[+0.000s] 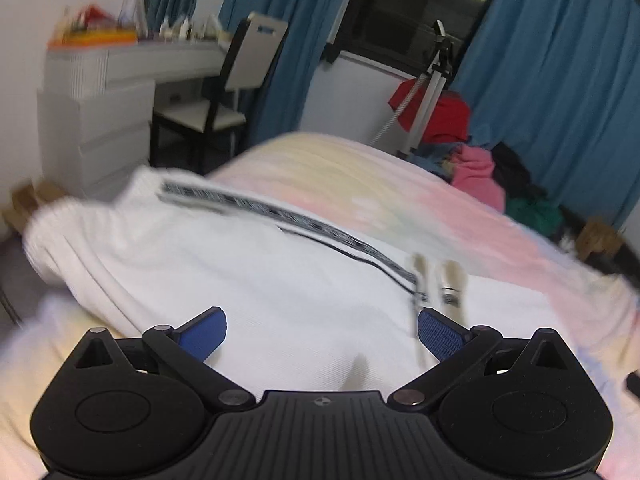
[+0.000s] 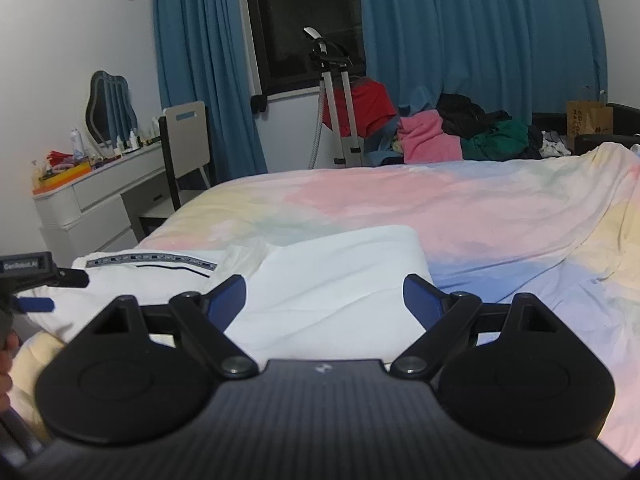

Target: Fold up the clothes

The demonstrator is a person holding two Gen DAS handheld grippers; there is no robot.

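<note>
A white garment (image 1: 224, 264) with a grey patterned band (image 1: 280, 212) lies on the pastel bed cover (image 1: 400, 192). The left wrist view is motion-blurred. My left gripper (image 1: 322, 334) is open and empty, low over the garment, with drawstring ends (image 1: 436, 280) just ahead of its right finger. In the right wrist view the garment (image 2: 332, 280) lies partly folded, its band (image 2: 152, 260) at the left. My right gripper (image 2: 325, 300) is open and empty just above the folded part. The left gripper (image 2: 32, 276) shows at the far left edge.
A pile of red, pink, black and green clothes (image 2: 452, 132) lies beyond the bed by blue curtains. A garment steamer stand (image 2: 340, 112) stands at the window. A white dresser (image 2: 88, 200) and a chair (image 2: 184, 152) stand left of the bed.
</note>
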